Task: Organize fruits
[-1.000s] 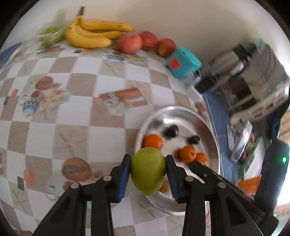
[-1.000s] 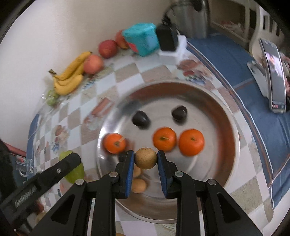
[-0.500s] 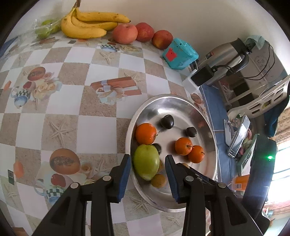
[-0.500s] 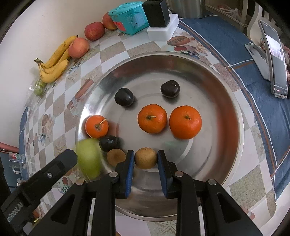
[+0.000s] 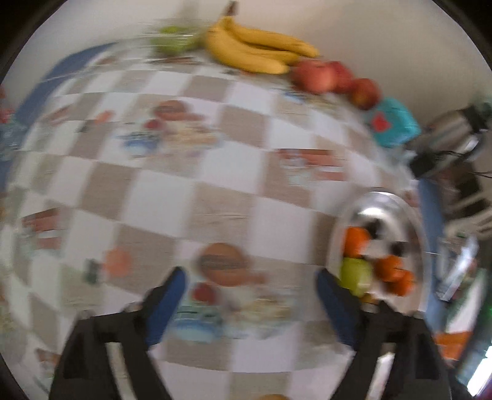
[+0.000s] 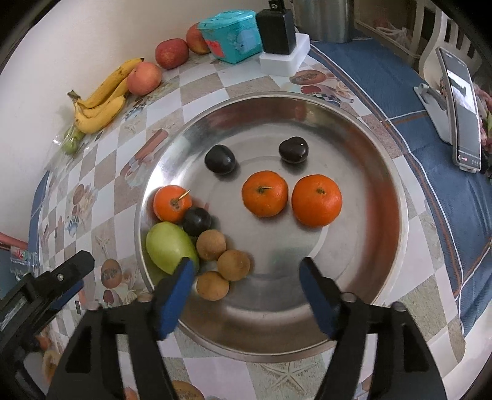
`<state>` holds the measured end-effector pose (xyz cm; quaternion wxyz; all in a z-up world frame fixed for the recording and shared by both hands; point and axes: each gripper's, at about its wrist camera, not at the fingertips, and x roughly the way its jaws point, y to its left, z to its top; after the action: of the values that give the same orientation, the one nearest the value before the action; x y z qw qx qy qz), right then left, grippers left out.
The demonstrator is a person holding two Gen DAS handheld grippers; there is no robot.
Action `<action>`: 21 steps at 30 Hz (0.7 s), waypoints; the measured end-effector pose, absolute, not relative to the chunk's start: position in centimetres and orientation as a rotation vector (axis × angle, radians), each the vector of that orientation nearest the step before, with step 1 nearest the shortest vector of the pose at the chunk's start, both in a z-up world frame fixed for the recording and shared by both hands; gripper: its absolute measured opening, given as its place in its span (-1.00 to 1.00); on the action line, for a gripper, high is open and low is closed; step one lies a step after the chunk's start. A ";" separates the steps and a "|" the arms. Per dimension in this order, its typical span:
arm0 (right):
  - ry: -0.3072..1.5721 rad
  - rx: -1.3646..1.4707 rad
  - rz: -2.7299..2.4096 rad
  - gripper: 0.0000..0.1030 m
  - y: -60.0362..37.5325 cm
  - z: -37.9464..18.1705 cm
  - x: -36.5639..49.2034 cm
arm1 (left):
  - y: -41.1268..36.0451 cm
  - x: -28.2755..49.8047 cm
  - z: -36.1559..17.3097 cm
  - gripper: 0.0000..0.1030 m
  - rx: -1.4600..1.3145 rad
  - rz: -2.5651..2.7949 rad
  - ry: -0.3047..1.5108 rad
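A round steel tray (image 6: 384, 172) holds three oranges (image 6: 265, 193), three dark plums (image 6: 220, 159), a green mango (image 6: 169, 247) and three small brown fruits (image 6: 233, 265). My right gripper (image 6: 246, 270) is open and empty above the tray's near side, beside the brown fruits. My left gripper (image 5: 250, 284) is open and empty over the checkered tablecloth, left of the tray (image 5: 413, 215); this view is blurred. The mango (image 5: 355, 274) shows in the tray there. The left gripper's body (image 6: 43, 295) shows at the lower left of the right wrist view.
Bananas (image 6: 101, 104), red apples (image 6: 171, 53) and a bag of green fruit (image 6: 71, 141) lie along the wall. A teal box (image 6: 232, 35), a black adapter on a white block (image 6: 278, 29) and a phone on a stand (image 6: 459, 107) stand behind and right of the tray.
The left gripper let go of the mango in the tray, opened wide and swung left. The right gripper opened and left the brown fruit in the tray.
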<state>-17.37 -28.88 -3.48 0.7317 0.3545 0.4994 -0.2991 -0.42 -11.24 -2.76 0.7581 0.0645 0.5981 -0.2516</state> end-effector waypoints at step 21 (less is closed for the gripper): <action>1.040 0.570 -0.592 0.81 -23.2 -0.7 -17.1 | -6.4 -1.4 -0.2 0.99 0.427 -0.365 1.136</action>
<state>-17.13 -23.22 -0.72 0.7883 0.2646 0.4828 -0.2746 -1.37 -6.36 -0.25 0.8060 0.1994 0.5306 -0.1706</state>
